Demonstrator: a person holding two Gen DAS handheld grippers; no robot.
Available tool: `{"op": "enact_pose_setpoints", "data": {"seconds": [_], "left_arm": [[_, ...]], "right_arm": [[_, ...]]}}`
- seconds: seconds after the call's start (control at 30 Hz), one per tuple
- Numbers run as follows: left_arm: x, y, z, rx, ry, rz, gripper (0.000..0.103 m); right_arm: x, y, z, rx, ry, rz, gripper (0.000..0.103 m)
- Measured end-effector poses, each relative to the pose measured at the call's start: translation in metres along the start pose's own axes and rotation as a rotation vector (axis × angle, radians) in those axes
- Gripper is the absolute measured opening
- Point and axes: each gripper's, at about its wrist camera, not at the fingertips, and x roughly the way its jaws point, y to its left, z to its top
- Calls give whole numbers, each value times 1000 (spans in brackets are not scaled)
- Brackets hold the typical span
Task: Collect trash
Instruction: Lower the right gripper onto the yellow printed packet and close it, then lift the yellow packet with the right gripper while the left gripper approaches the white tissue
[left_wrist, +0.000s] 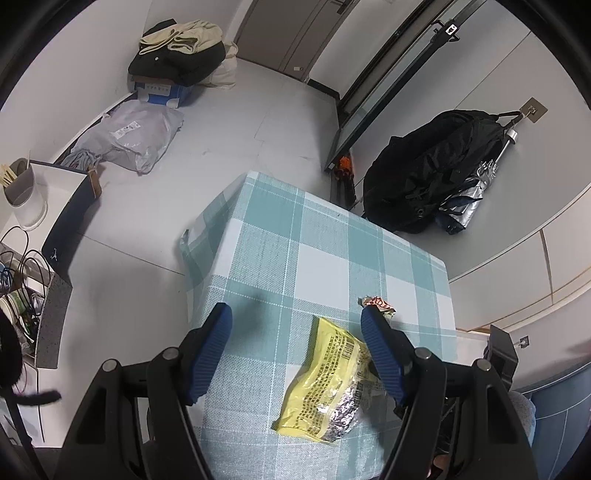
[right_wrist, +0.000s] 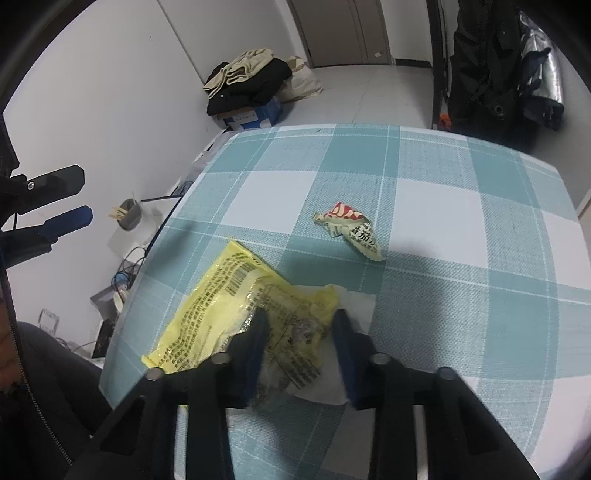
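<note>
Your right gripper (right_wrist: 299, 343) sits low over the near end of the yellow wrapper (right_wrist: 236, 314), blue fingers (right_wrist: 255, 354) straddling its crumpled foil end w/ white tissue (right_wrist: 354, 325) under it; jaws are narrowed around the bunch, but can't tell if the pads actually pinch it yet. Your left gripper (left_wrist: 295, 350) hangs w/ jaws wide apart, nothing between the pads, its right-hand finger (left_wrist: 384, 358) overlapping the wrapper's edge in the left wrist view. The wrapper lies flat on the teal-checked tablecloth (right_wrist: 443, 258) near the table's front-left. Further out, well apart from the wrapper, a small crumpled red-and-cream packet (right_wrist: 351, 229) lies mid-table. Beyond the table: black backpack (left_wrist: 432, 170) against the wall, pile of clothes (left_wrist: 181, 51) on the floor.
</note>
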Motion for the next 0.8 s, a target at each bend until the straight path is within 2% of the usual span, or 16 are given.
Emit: {"op": "enact_pose_setpoints", "data": {"seconds": [0.07, 0.17, 0.37, 0.6, 0.8], "left_arm": [[0, 0, 1, -5, -2, 1, 69], [1, 1, 2, -7, -4, 6, 69], [3, 1, 2, -11, -7, 27, 69], [5, 3, 2, -17, -12, 49, 69], [19, 6, -8, -25, 42, 75, 69]], "right_arm": [[0, 1, -1, -19, -1, -15, 10], [-1, 1, -2, -25, -6, -9, 5], [-13, 3, -1, -25, -52, 23, 2], [-41, -5, 4, 46, -130, 86, 1], [-74, -18, 5, 90, -204, 86, 1]]}}
